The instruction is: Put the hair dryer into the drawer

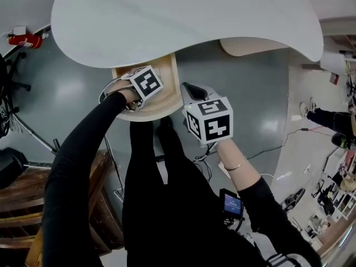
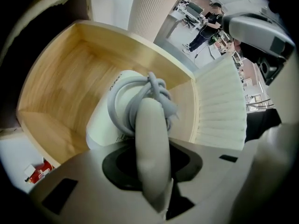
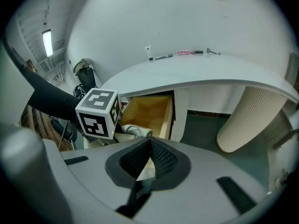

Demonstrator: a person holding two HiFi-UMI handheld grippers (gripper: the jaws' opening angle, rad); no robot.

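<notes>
so the white plastic hair dryer (image 2: 105, 125), grey cord (image 2: 140, 90) knotted round it, hangs at 5 o'clock over the open pale wooden drawer (image 2: 60, 78)

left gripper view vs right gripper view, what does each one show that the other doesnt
Only the left gripper view: the left hand-held gripper clamped on the hair dryer by its handle, the ribbed drawer front, the right hand-held gripper at upper right.
Only the right gripper view: the table's top surface with small items on it, the left marker cube.
Both: the open wooden drawer, the cord-wound hair dryer, the ribbed pedestal.
</notes>
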